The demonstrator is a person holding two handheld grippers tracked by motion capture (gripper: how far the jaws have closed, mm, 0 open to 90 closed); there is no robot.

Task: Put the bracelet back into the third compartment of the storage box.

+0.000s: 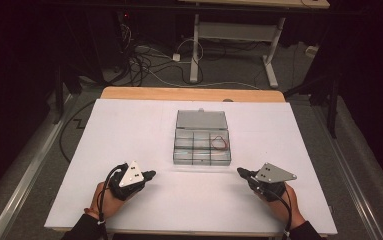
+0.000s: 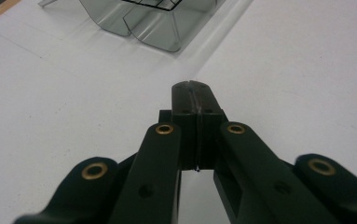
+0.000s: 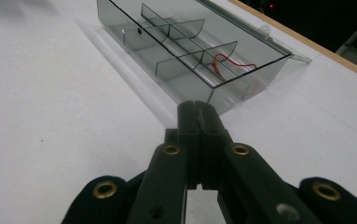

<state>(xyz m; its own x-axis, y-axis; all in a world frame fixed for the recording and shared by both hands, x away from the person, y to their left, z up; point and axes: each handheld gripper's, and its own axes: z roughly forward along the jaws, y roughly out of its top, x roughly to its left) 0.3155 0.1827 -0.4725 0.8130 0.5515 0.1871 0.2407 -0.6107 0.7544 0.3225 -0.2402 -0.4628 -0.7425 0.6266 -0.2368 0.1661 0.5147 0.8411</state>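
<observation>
Dark room all around, with a tangle of cables (image 1: 144, 60) on the floor behind a wooden table (image 1: 189, 93) that has a big white sheet (image 1: 129, 130) spread over it. On the sheet, near the middle and a bit toward the far side, sits a clear plastic box (image 1: 201, 142) with its lid lying open at the back. Thin walls split the box into small parts, and a red loop of wire (image 3: 232, 65) lies in the part at the back right. Both hands rest near the front edge, well apart from the box. The left gripper (image 1: 150, 174) points right toward the middle, and its jaws are pressed together with nothing between them. The right gripper (image 1: 241, 172) points left, and its jaws are pressed together too, holding nothing
</observation>
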